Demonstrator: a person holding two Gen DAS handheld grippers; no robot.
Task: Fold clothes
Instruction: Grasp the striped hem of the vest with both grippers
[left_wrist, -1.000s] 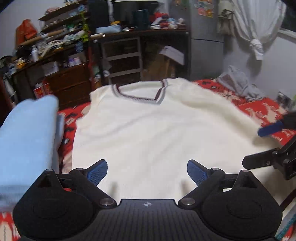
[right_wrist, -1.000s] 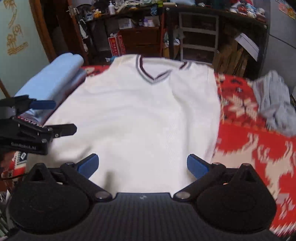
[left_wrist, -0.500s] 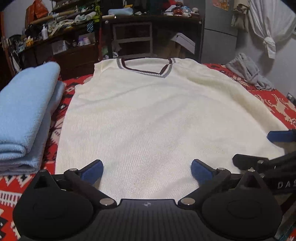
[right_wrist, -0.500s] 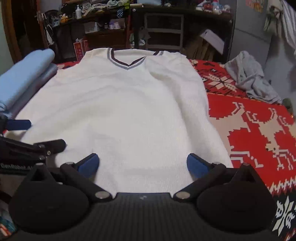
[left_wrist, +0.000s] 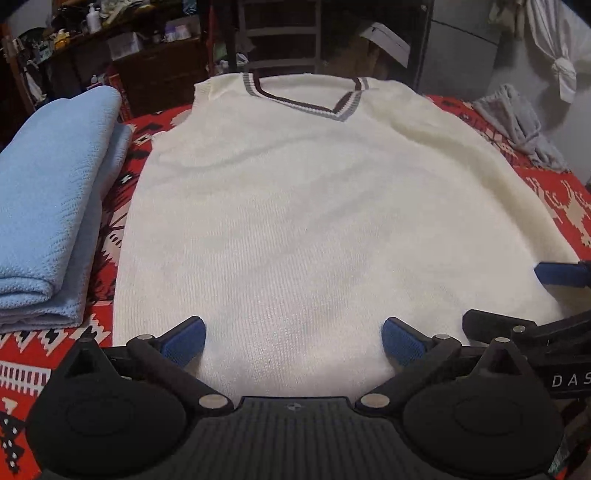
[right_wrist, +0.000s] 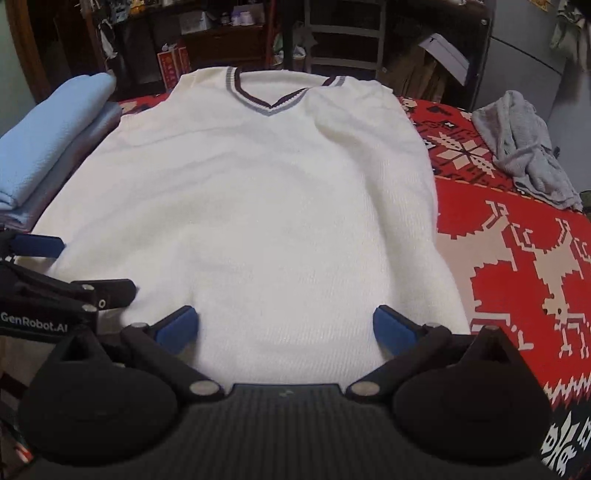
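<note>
Left wrist view: the left gripper (left_wrist: 293, 334) is hovering low over the hem of a cream knit vest (left_wrist: 314, 221), its blue pads spread wide with nothing pinched between them; the jaws have just been opening. The vest is lying flat on a red patterned blanket (left_wrist: 561, 195), its striped V-neck pointing to 12 o'clock. A folded light-blue towel (left_wrist: 51, 206) is sitting at 9 o'clock, just beside the vest. A crumpled grey cloth (left_wrist: 517, 125) is lying at 2 o'clock. The right gripper (left_wrist: 554, 295) is showing at 3 o'clock.

Right wrist view: the right gripper (right_wrist: 282, 328) is also standing spread over the vest's (right_wrist: 258, 206) hem, gripping nothing. The left gripper (right_wrist: 48, 266) is entering at 9 o'clock. The blanket (right_wrist: 517, 258) is filling the 3 o'clock side, the grey cloth (right_wrist: 528, 147) at 2 o'clock.
</note>
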